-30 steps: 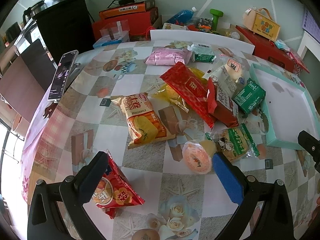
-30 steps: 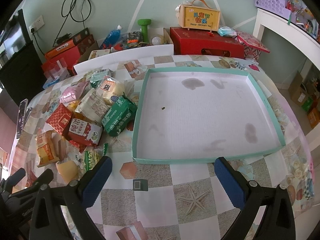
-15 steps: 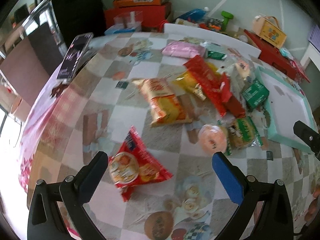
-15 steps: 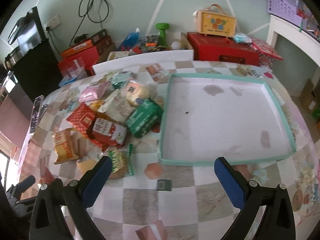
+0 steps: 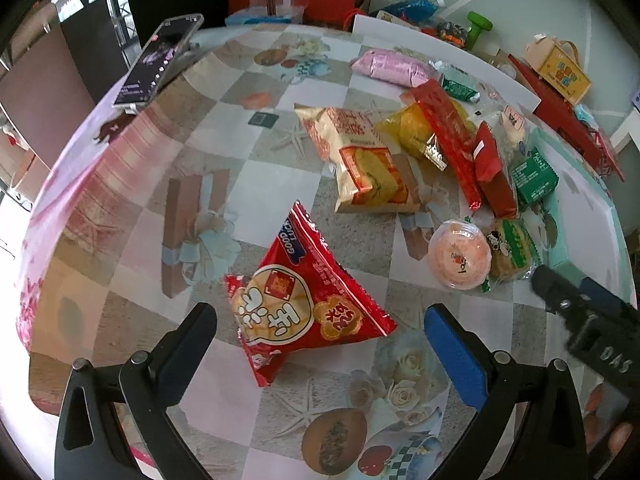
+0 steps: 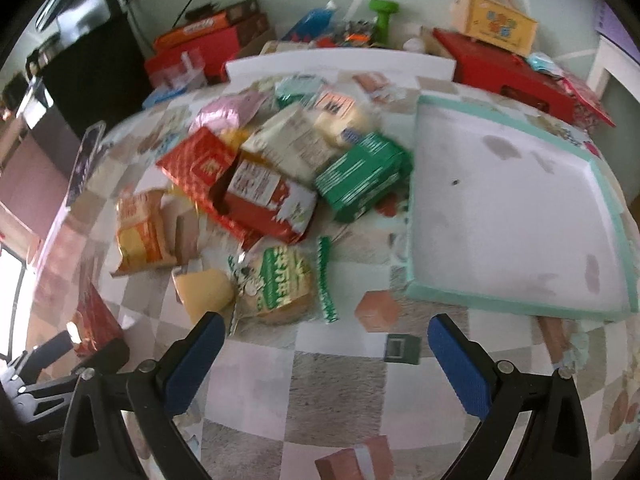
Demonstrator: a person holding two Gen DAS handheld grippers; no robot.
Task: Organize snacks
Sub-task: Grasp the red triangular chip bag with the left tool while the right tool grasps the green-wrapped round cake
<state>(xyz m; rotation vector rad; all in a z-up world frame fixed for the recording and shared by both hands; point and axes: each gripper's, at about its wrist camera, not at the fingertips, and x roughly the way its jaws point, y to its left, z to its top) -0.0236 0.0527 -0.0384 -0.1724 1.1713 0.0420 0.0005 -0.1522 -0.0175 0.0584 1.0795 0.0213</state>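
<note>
Snacks: red cracker bag (image 5: 308, 300) lying between left gripper's (image 5: 320, 344) spread jaws; right gripper (image 6: 320, 356) gaping, holding nothing.

Right wrist view motion-blurred: snack pile (image 6: 280, 176) ahead of jaws smeared, labels unreadable. Red crisp packet (image 6: 94, 320) left of jaws half hidden behind left gripper (image 6: 60, 364). Tray (image 5: 588, 216) cut by frame edge, far right of left jaws.

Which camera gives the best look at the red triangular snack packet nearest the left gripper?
The left wrist view: the red triangular snack packet lies sharp and whole between the open jaws. The right wrist view shows only a blurred red sliver at its left edge.
</note>
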